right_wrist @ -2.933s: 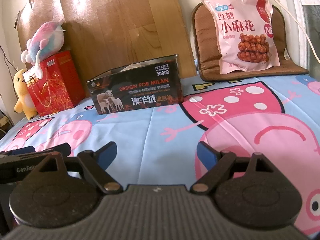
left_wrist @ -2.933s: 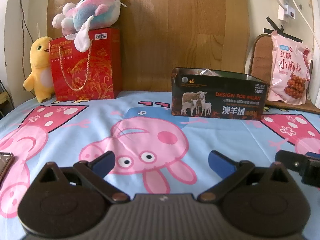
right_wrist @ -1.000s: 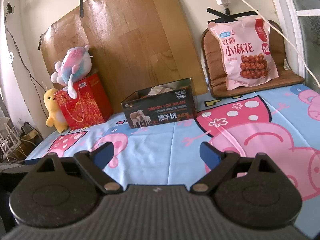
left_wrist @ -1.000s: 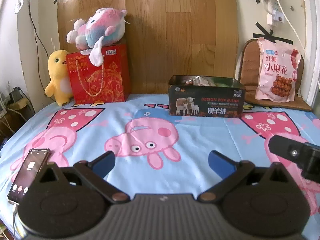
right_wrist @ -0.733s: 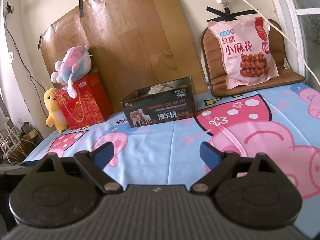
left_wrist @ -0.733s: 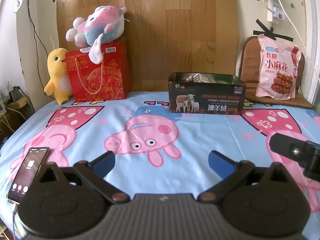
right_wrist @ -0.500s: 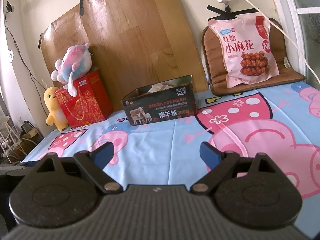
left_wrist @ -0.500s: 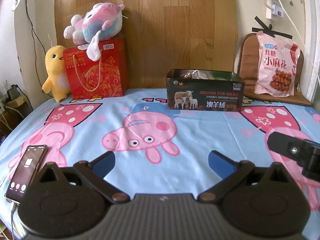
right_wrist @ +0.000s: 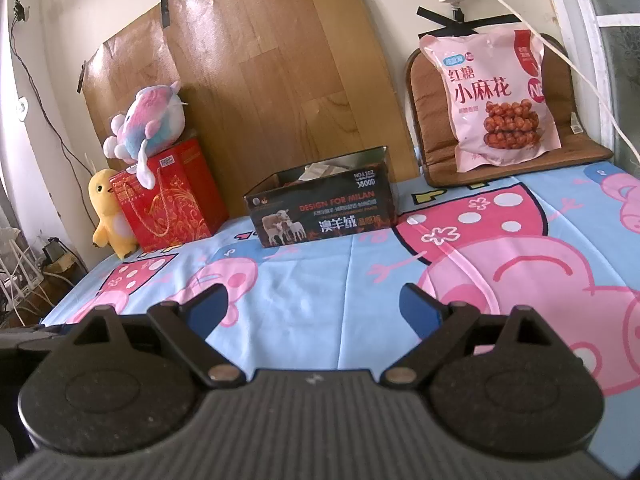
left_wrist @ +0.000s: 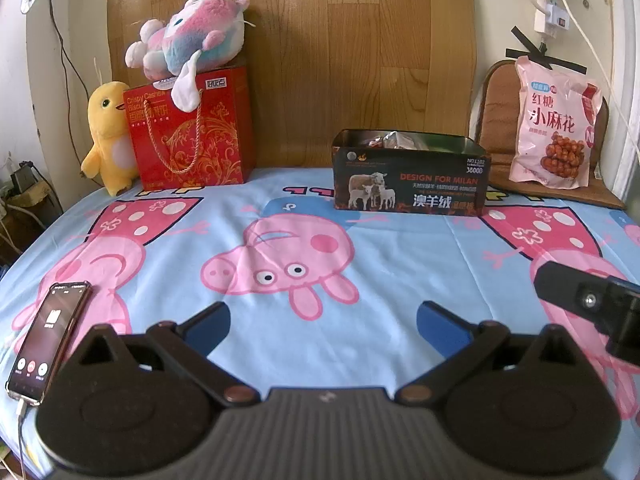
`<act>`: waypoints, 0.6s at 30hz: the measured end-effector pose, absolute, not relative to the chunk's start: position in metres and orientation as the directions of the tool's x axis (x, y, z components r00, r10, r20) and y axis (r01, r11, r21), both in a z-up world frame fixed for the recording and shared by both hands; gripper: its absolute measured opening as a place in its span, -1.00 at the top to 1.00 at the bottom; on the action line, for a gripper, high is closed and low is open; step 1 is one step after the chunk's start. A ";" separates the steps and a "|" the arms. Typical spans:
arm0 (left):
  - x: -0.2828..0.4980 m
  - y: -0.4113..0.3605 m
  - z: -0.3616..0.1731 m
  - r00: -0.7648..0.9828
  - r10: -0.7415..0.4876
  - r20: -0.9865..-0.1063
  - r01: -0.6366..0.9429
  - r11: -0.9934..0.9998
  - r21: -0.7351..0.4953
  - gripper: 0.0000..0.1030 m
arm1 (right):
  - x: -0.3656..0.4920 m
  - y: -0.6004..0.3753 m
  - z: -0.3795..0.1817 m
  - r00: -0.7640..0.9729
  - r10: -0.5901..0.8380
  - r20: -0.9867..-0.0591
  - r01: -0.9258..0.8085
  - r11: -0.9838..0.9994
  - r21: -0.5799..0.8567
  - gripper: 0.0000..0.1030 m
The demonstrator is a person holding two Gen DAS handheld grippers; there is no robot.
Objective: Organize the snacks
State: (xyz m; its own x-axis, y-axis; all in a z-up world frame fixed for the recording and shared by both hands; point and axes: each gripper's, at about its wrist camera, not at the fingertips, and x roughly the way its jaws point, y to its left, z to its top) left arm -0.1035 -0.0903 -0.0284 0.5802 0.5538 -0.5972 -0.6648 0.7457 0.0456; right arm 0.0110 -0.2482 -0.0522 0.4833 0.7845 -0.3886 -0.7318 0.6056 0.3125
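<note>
left tool (left_wrist: 322, 322), right tool (right_wrist: 314, 304): both spread, empty | snack bag (right_wrist: 498, 100): pink, seemingly sealed, upright

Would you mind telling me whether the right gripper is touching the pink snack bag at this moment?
Apart. The right wrist view shows the right gripper open over the sheet, with bare bedsheet between it and the pink snack bag.

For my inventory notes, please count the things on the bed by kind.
Plush toys: 2, pink-blue plush, yellow duck
Bags: 2, red gift bag, pink snack bag
Boxes: 1, dark box
Phones: 1, phone
Total: 6
</note>
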 end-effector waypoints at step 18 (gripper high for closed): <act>-0.101 -0.089 -0.033 0.573 0.538 -0.617 -0.662 0.748 0.038 -1.00 | 0.011 -0.247 -0.055 0.479 0.784 -0.395 -0.733 0.605 0.311 -0.83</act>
State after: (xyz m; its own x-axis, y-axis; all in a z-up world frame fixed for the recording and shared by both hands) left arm -0.1014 -0.0886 -0.0328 0.5734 0.5385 -0.6175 -0.6623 0.7483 0.0375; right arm 0.0105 -0.2467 -0.0549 0.4794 0.7836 -0.3952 -0.7327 0.6052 0.3112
